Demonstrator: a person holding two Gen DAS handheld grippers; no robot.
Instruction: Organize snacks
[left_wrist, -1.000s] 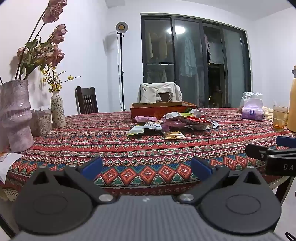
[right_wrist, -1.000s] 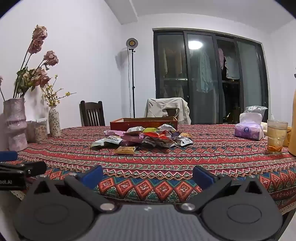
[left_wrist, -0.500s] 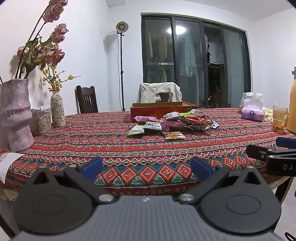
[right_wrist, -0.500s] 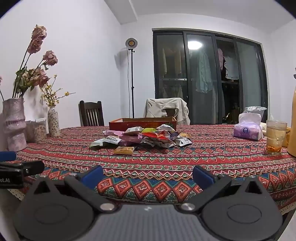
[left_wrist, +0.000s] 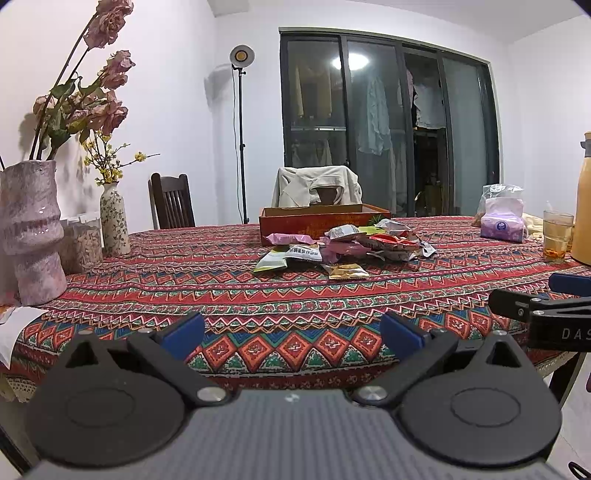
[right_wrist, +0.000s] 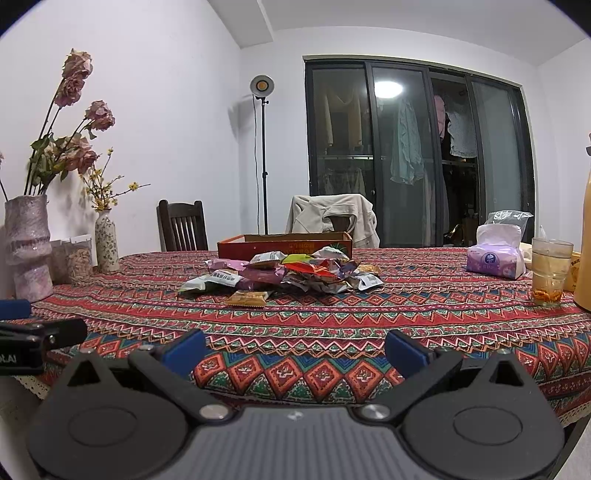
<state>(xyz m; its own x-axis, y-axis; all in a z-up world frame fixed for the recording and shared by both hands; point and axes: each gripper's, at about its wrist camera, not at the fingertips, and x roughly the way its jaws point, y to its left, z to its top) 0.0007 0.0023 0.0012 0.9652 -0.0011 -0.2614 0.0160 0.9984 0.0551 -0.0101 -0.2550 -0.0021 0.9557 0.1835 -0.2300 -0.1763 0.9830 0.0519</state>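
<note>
both grippers, left (left_wrist: 291, 328) and right (right_wrist: 295, 349), hover level, jaws spread, facing the snack pile (right_wrist: 284, 273).

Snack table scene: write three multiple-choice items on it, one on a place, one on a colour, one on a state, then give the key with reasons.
1. Where is the heap of mixed snack packets?
A. inside the box
B. on the tablecloth in front of the box
C. on a chair

2. What colour is the soft tissue pack?
A. purple
B. green
C. black

3. How are the left gripper and right gripper?
A. both open, empty
B. both shut on packets
C. one holds a glass

Key: B, the heap lies before the low orange cardboard box; A, its wrapper is purple; A, patterned cloth shows between the spread blue pads.
</note>
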